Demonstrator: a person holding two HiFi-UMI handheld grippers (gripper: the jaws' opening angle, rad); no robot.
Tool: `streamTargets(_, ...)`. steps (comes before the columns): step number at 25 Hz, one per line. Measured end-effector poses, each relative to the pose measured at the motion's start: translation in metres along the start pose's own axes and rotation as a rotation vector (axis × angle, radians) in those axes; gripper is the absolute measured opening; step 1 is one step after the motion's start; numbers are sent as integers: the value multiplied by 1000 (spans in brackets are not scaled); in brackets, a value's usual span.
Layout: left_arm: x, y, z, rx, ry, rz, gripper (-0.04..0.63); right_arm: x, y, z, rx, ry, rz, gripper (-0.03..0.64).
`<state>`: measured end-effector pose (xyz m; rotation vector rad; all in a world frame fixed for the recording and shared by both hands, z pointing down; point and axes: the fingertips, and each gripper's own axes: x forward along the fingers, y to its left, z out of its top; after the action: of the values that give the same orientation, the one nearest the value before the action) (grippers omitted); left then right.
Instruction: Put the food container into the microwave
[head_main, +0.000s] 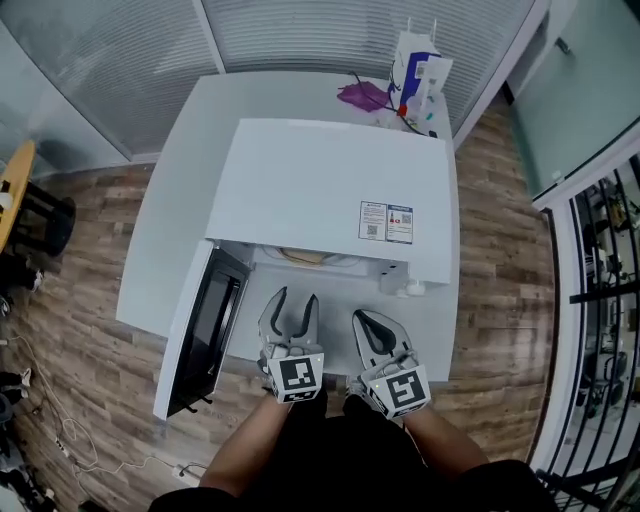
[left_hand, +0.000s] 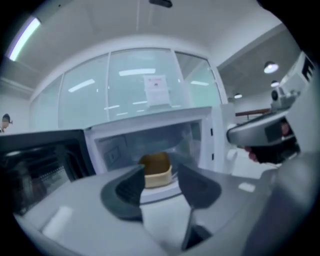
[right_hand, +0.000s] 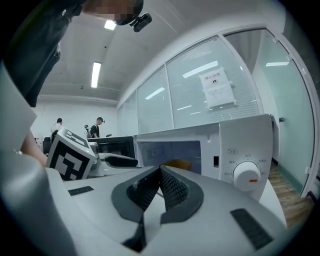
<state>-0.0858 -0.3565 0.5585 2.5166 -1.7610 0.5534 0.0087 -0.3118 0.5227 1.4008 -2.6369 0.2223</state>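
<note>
The food container (left_hand: 156, 170) sits inside the microwave (head_main: 330, 190), so the left gripper (head_main: 297, 298) — jaws apart, empty — and the closed, empty right gripper (head_main: 368, 320) should back clear before the door (head_main: 205, 330) swings shut.

Microwave (head_main: 330, 190): white casing. Door (head_main: 205, 325): black glass, white frame. Knob (right_hand: 246, 175): white, orange mark. Label (head_main: 386, 222) on top: blue and white. Table (head_main: 170, 200): white. Floor (head_main: 90, 290): brown wood-plank pattern. Food container (left_hand: 157, 172): cream-tan wall, brown contents seen. Left gripper (head_main: 297, 297), right gripper (head_main: 362, 318): pale grey bodies, black-and-white square pattern borne on each. Pads (right_hand: 172, 189): black, ribbed. Bag (head_main: 362, 96): purple. Carton (head_main: 420, 65): white and blue.
</note>
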Motion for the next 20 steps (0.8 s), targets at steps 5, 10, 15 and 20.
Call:
streamTargets(5, -25, -5, 24, -14, -48, -28, 50, -7, 6, 16, -55, -34, 28, 6)
streamTargets(10, -44, -9, 39, -86, -86, -59, 3, -15, 4, 47, -108, -93, 27, 6)
streamTargets(15, -58, -21, 58, -141, -127, -166, 3, -17, -1, 72, -164, -135, 22, 6)
streamTargets(20, -58, -17, 79, -125, -151, -182, 5, -15, -5, 106, -205, -177, 2, 6)
